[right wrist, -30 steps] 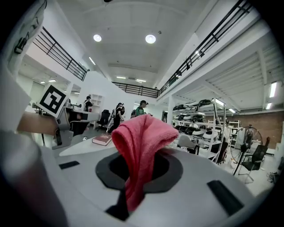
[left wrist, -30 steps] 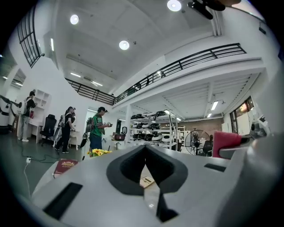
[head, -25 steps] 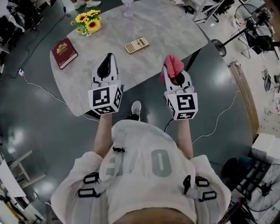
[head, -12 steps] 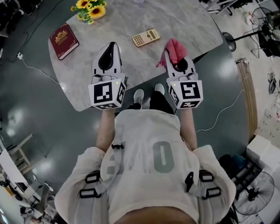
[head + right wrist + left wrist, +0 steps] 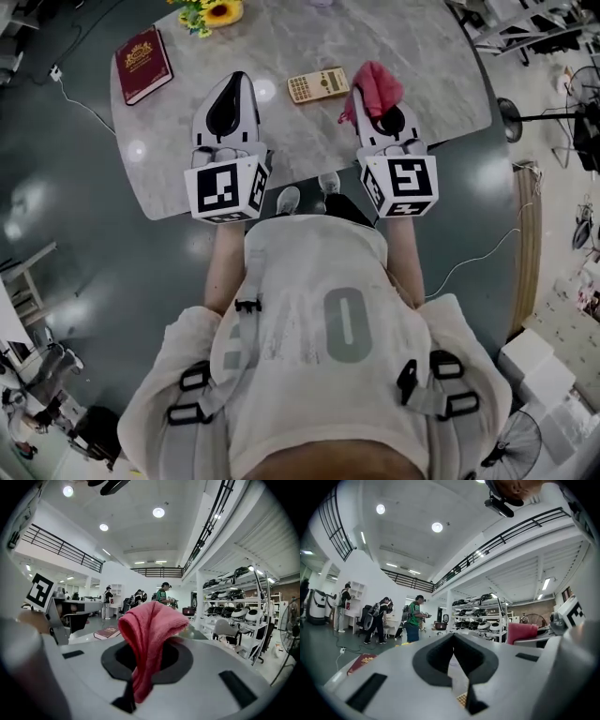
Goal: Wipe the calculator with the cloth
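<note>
A beige calculator lies flat on the marble table. My left gripper is shut and empty, held over the table just left of the calculator. In the left gripper view its jaws meet, with a corner of the calculator showing below them. My right gripper is shut on a red cloth, right beside the calculator's right end. In the right gripper view the cloth bunches up out of the jaws and hangs down in front, hiding the fingertips.
A dark red book lies at the table's far left, and sunflowers stand at the far edge. The table's near edge is right in front of the person's shoes. People stand by shelves in the background.
Both grippers have moved forward over the table toward the calculator as the person stepped closer. The right one still holds the cloth, and the left one stays shut.
</note>
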Tool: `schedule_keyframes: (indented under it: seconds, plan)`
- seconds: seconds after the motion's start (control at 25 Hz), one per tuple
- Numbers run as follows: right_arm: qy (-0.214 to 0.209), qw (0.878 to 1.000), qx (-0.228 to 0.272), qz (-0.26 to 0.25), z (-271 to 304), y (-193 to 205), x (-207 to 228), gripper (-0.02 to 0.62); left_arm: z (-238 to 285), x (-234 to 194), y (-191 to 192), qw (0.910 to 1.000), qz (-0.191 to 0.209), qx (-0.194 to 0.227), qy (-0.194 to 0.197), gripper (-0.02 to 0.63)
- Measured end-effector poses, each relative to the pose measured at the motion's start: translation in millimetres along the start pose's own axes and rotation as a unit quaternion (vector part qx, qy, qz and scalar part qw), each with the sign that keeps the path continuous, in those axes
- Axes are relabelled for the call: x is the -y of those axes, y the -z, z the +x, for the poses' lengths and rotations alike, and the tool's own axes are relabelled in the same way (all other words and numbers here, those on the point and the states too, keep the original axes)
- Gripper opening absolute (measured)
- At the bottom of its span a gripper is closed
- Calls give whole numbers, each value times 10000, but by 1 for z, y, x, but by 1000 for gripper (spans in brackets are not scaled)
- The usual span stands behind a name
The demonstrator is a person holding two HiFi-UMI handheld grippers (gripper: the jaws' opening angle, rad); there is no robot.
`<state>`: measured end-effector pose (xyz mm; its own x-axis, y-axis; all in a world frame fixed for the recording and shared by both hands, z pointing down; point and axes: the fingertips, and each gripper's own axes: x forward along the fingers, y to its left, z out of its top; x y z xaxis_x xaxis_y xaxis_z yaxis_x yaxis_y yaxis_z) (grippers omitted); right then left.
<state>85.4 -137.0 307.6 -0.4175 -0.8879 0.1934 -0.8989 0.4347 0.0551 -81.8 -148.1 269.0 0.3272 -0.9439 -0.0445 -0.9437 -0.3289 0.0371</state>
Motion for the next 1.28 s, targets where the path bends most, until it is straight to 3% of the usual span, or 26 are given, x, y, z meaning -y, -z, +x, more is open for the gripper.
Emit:
schedule_keyframes:
  seconds: [0.32, 0.48, 0.6, 0.72, 0.8, 1.08, 1.28]
  plan:
    - [-268, 9996, 31, -10, 9, 0, 22, 54, 13, -1, 2, 9996, 10, 3, -289, 21]
    - [-401, 9992, 22, 38, 9, 4, 26, 55, 12, 4, -12, 9995, 94, 283, -85, 50]
    - [-407, 9991, 9, 73, 8, 5, 31, 55, 14, 14, -22, 9988, 89, 360, 320, 197]
    - [-408, 9991, 47, 79, 10, 4, 33, 55, 23, 21, -23, 9968, 143, 224, 754, 411]
    - [-400, 9991, 65, 74, 11, 4, 35, 55, 27, 23, -24, 9959, 338, 190, 820, 471]
    - [-451, 9989, 74, 53, 16, 2, 39, 55, 32, 29, -20, 9955, 558, 131, 761, 480]
    - [-517, 9987, 9, 14, 22, 7, 38, 55, 47, 39, 7, 9862, 1106, -314, 1190, 480]
